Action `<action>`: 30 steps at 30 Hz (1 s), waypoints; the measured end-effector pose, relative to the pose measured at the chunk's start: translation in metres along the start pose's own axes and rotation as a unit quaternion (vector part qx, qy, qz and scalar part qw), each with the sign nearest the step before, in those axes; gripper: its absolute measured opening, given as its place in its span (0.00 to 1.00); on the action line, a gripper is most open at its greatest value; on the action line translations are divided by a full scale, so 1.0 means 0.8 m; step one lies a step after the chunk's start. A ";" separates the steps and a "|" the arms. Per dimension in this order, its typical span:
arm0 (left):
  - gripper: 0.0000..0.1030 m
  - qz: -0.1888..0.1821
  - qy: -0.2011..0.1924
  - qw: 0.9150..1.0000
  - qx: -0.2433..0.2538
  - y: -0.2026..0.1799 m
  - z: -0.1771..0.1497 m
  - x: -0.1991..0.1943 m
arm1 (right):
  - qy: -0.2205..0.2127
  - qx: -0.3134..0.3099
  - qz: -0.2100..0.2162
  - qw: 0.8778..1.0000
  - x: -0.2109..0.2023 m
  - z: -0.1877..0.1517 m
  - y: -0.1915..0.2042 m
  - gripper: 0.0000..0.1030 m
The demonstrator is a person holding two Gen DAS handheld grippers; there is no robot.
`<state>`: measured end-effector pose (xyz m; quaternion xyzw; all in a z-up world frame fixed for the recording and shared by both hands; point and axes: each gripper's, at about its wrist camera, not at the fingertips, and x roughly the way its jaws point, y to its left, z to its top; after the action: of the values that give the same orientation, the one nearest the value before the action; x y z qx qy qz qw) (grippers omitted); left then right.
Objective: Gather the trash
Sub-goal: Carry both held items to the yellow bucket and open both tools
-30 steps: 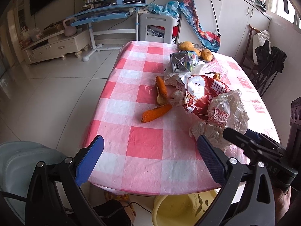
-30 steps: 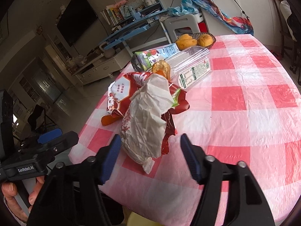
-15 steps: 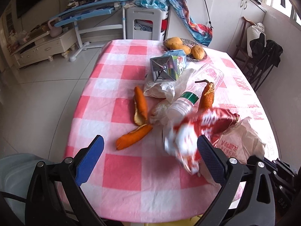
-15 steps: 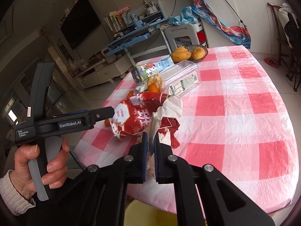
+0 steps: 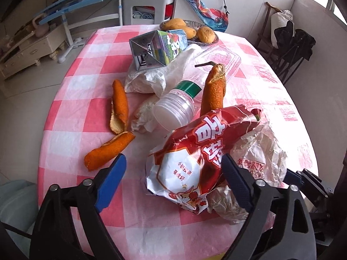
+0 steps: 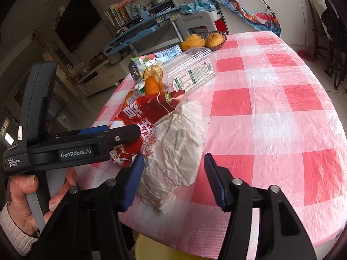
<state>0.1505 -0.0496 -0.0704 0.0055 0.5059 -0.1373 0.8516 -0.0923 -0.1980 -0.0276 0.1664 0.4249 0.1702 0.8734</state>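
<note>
Two hand-held grippers near same pile at near edge of bench (image 5: 71,91). Left hand-held gripper (image 5: 173,177) spread wide, jaws just been closing a bit, red snack bag (image 5: 201,156) between them, pads not pressing yet. Bag's long way runs from near-left to far-right. Right hand-held gripper (image 6: 173,179) just been opening, spread around white paper wrapper (image 6: 175,151), not pinching. Wrapper lies just right of bag, touching it. Left one nearer bag, right one nearer wrapper.
</note>
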 end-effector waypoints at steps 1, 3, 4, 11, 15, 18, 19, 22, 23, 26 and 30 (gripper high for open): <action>0.62 -0.005 0.002 1.000 0.001 -0.001 0.000 0.002 | -0.001 -0.001 0.003 1.000 0.000 0.001 0.000 0.41; 0.47 -0.011 0.000 1.000 0.003 -0.004 -0.001 0.003 | -0.004 -0.010 0.008 1.000 -0.002 0.002 0.004 0.23; 0.40 -0.018 -0.007 1.000 -0.001 -0.003 0.000 0.000 | -0.008 -0.015 0.008 1.000 -0.004 0.003 0.007 0.22; 0.27 -0.027 -0.058 0.998 -0.012 0.001 -0.001 -0.042 | -0.046 -0.016 -0.004 0.999 -0.030 0.007 0.008 0.11; 0.26 -0.025 -0.089 0.995 -0.030 0.016 -0.008 -0.072 | -0.053 -0.012 0.000 0.998 -0.038 0.006 0.009 0.11; 0.26 -0.025 -0.107 0.993 -0.038 0.029 -0.016 -0.089 | -0.059 -0.022 0.004 0.998 -0.044 0.005 0.017 0.11; 0.26 -0.025 -0.110 0.993 -0.040 0.032 -0.019 -0.093 | -0.059 -0.025 0.006 0.998 -0.046 0.005 0.020 0.11; 0.26 -0.021 -0.113 0.992 -0.041 0.040 -0.029 -0.100 | -0.064 -0.036 0.011 0.997 -0.053 0.004 0.029 0.11; 0.26 -0.020 -0.115 0.992 -0.041 0.041 -0.033 -0.104 | -0.064 -0.040 0.013 0.997 -0.055 0.004 0.031 0.11; 0.26 -0.010 -0.127 0.991 -0.034 0.041 -0.043 -0.117 | -0.059 -0.047 0.022 0.997 -0.059 0.001 0.037 0.11; 0.26 -0.004 -0.130 0.991 -0.042 0.047 -0.066 -0.129 | -0.039 -0.065 0.034 0.997 -0.063 -0.011 0.050 0.11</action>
<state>0.0673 0.0177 -0.0120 -0.0505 0.3967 -0.1188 0.9088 -0.1347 -0.1836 0.0194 0.1300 0.3723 0.2202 0.8922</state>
